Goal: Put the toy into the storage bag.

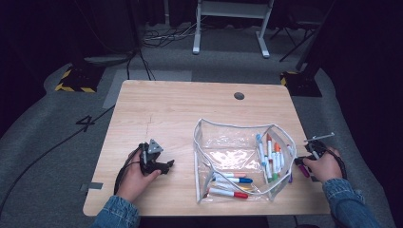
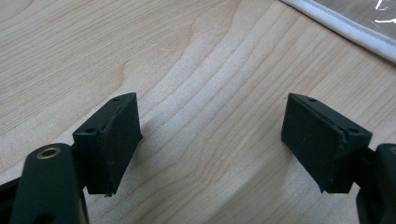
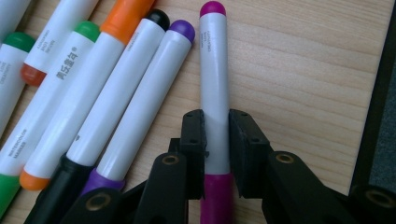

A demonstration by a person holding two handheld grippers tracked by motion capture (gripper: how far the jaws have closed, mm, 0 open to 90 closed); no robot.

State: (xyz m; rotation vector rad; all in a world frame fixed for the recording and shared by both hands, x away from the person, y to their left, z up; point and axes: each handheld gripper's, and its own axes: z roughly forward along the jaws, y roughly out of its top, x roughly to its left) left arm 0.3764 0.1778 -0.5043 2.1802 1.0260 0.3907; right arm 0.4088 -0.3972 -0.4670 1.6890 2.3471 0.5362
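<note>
Right, from the high view I have the left hand-held gripper point(image 1: 166, 165) resting on the wooden counter point(image 1: 180, 104), just beside the clear zip pouch point(image 1: 233, 147), while the right hand-held gripper point(image 1: 302, 164) sits at the counter's right edge, just outside the pouch's open side. Markers lie inside the pouch and along its right wall.

In the left gripper view my jaws are spread wide over bare wood with nothing between them; the pouch's white piping point(image 2: 345, 28) crosses the top right corner.

In the right gripper view my jaws are pinching the magenta marker point(image 3: 214, 88) across its white barrel just above the magenta end. It lies flat beside a purple marker point(image 3: 149, 93), a black one and an orange one.

I judge the step to be picking this marker to load it into the pouch. Next calls for a clean lift, then a carry leftward over the pouch rim. The counter edge is near on my right, so little room there; plenty of open wood to the left
</note>
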